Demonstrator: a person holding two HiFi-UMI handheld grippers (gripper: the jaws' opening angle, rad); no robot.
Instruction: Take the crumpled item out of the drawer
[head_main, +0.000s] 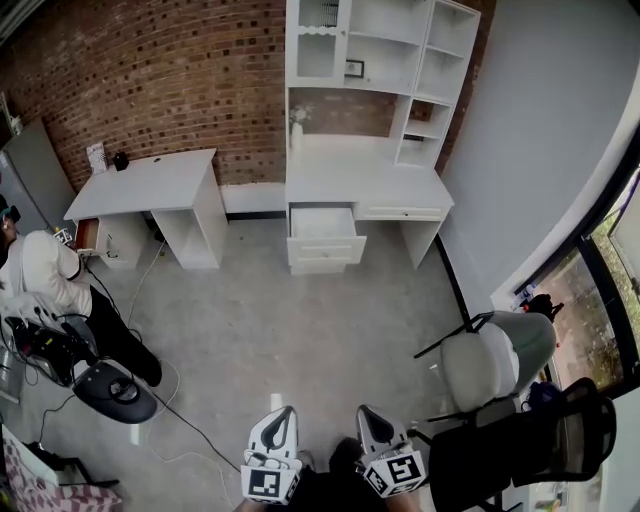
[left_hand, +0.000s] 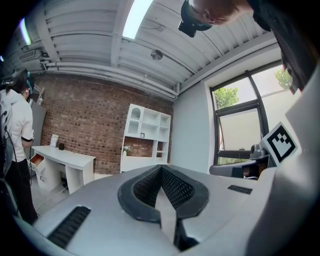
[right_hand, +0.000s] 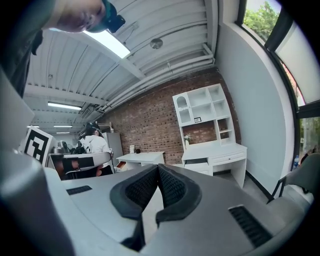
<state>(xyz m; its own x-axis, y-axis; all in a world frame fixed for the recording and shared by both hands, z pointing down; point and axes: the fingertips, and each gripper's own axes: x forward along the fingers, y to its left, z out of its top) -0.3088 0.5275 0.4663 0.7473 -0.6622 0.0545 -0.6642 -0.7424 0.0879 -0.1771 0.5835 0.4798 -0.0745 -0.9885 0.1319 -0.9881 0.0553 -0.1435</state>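
Observation:
A white desk with a shelf unit (head_main: 370, 180) stands against the brick wall across the room. Its left drawer (head_main: 324, 236) is pulled open toward me; I cannot make out any crumpled item inside from here. My left gripper (head_main: 283, 415) and right gripper (head_main: 368, 415) sit side by side at the bottom of the head view, far from the desk. Both are shut with nothing between the jaws. The same desk appears small in the left gripper view (left_hand: 145, 157) and the right gripper view (right_hand: 212, 155).
A second white desk (head_main: 150, 190) stands at the left by the wall. A person in a white top (head_main: 45, 275) sits at the left among cables and a black stool (head_main: 115, 392). Two chairs (head_main: 500, 360) stand at my right by the window. Grey floor lies between me and the drawer.

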